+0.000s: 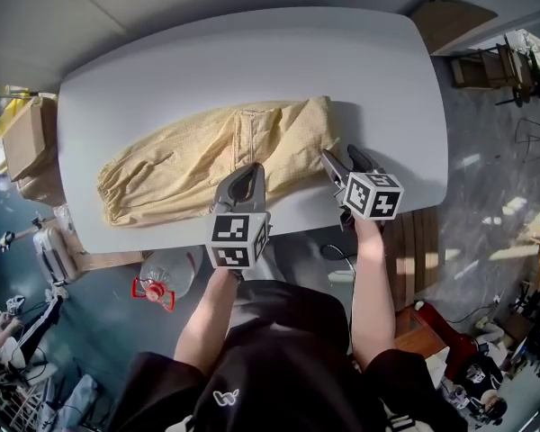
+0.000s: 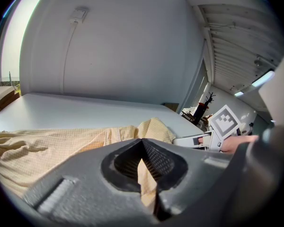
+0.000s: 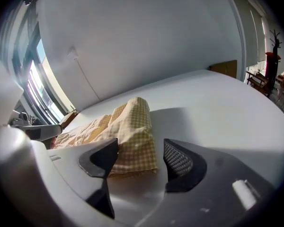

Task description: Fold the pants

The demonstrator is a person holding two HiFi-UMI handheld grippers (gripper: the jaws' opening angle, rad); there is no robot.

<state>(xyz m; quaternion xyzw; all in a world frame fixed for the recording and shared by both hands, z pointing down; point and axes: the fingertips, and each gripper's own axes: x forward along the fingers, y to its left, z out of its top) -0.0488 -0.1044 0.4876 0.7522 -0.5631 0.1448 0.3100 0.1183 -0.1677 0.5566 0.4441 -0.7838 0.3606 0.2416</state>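
Bench (image 1: pixel 162 70): white, rounded corners, carries the pants.
Pants (image 1: pixel 180 165): yellow check, lying mid-bench; cuff end toward 9 o'clock, waist end toward 3 o'clock.
Left gripper (image 1: pixel 251 171): at the pants' 6 o'clock edge; fingers clenched on a fold of cloth.
Right gripper (image 1: pixel 340 157): at the 3 o'clock end; fingers released, spread wide, pants corner between them.

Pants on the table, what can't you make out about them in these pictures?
- Head view: the left gripper, shut on the pants, covers their near edge where it grips.
- Left gripper view: the gripper's own body hides the nearest cloth.
- Right gripper view: the open right gripper faces the bunched waist corner, which hides much of the legs behind it.
- Every view: the top layer hides those underneath.
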